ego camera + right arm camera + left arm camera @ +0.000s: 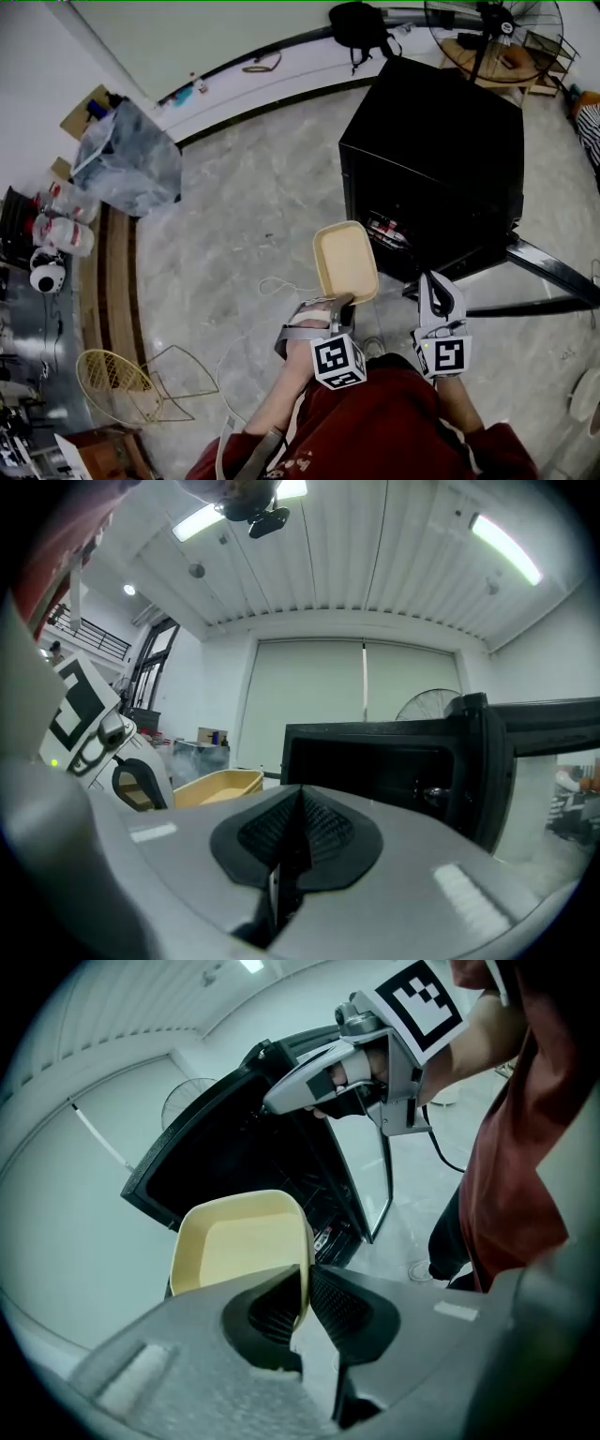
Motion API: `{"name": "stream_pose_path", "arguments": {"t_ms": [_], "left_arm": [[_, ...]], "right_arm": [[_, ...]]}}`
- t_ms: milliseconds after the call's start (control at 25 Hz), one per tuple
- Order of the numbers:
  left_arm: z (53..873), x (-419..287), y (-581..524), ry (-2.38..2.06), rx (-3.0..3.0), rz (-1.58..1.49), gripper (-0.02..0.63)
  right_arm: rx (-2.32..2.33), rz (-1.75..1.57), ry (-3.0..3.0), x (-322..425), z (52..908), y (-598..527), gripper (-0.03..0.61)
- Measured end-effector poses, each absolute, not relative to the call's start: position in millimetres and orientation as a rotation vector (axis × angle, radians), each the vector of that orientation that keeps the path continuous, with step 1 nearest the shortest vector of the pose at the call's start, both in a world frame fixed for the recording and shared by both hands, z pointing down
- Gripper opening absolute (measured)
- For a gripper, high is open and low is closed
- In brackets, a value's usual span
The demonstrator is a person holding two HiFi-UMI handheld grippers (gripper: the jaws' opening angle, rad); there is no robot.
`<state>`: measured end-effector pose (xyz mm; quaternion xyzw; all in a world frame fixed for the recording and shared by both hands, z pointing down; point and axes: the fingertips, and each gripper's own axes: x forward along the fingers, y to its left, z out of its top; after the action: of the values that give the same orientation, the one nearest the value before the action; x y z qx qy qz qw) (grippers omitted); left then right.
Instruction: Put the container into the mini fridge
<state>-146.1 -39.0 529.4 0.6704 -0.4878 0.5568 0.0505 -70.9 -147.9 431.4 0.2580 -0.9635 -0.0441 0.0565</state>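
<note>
head view: mini fridge [431, 159] is standing with its door open, cavity facing the person. container [345, 261], a shallow yellow tray, is hanging in the air just left of the opening, its long axis running away from the jaws toward the fridge. left gripper [305, 1302] is pinching its near rim. right gripper [298, 827] is pointing at the cavity, clenched on nothing.

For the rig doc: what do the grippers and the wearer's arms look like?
The left gripper and right gripper have light grey bodies; each carries a white cube with black square markers. The tongs end in black ribbed pads. A dark cable trails from the right one. Clothing: dark red top.
</note>
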Motion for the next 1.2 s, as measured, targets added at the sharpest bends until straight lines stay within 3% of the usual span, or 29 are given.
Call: {"name": "stream_pose_path", "arguments": {"t_ms": [480,1200], "left_arm": [[543.3,-180.2,-79.8,-1.114,2.452,1.807,0.034],[582.3,-175.9,-121.6,-0.806,2.674,1.893,0.034]], "right_arm": [[1.213,-0.106,-2.749,-103.8,431.6,-154.2,0.000],[1.717,-0.008,-2.465,-45.1,448.7,-146.4,0.000]]}}
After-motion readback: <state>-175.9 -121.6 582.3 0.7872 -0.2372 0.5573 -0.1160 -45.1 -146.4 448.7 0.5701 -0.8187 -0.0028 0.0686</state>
